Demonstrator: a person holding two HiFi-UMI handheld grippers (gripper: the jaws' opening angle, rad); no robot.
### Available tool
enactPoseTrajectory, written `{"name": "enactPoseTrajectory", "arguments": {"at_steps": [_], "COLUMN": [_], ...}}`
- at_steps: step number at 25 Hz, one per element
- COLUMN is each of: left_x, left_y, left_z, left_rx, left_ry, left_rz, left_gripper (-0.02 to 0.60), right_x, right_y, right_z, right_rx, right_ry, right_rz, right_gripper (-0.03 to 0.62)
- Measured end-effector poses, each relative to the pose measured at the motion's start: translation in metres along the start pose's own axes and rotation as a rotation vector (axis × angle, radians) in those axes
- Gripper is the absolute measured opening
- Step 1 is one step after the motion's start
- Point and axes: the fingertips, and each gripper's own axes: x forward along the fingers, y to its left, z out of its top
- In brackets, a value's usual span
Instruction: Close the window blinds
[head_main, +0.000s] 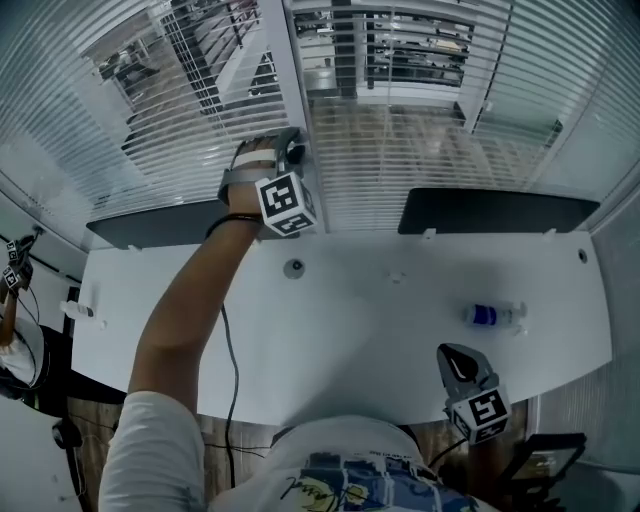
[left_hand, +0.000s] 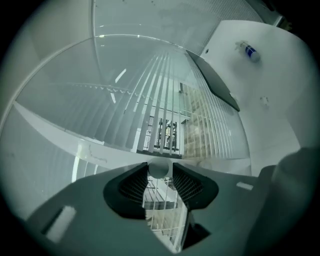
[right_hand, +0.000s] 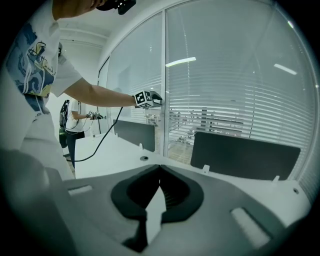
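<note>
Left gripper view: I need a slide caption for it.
Left gripper closed on a small round pale knob in front of white slatted window blinds.

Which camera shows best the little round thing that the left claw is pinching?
The left gripper view: the pale round knob sits close up between the jaws of the left claw. The head view shows that claw at the window frame, hiding the knob. The right gripper view shows the claw tiny, far off, no knob.

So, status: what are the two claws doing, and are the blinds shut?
Left gripper raised, shut on round knob. Right gripper shut, empty, low by desk. Blinds open, view through slats. Nothing in the way.
</note>
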Motion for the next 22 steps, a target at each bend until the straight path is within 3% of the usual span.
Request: {"name": "enactPoseTrajectory", "arguments": {"at_steps": [3, 6, 16, 22], "left_x": [0.001, -0.001, -0.007, -0.006], "left_y": [0.0, 0.005, 0.018, 0.019], "left_z": [0.003, 0.002, -0.003, -0.005], "left_rx": [0.039, -0.004, -0.622, -0.788], "left_ry": [-0.007, -0.02, -0.038, -0.046], "left_rz": [0.003, 0.036, 0.09, 0.1], "left_gripper": [0.13, 0.121, 0.126, 0.126], "right_x": [0.0, 0.0, 0.0, 0.001], "right_y": [0.0, 0.0, 0.005, 0.003], "right_z": [-0.002, -0.003, -0.007, -0.009], "right_rx": [0.0, 0.002, 0.01, 0.017], "right_ry": [0.007, 0.005, 0.019, 0.024], "right_rz": [0.0, 0.0, 0.009, 0.008], "right_gripper": [0.003, 0.003, 0.003, 0.003]}}
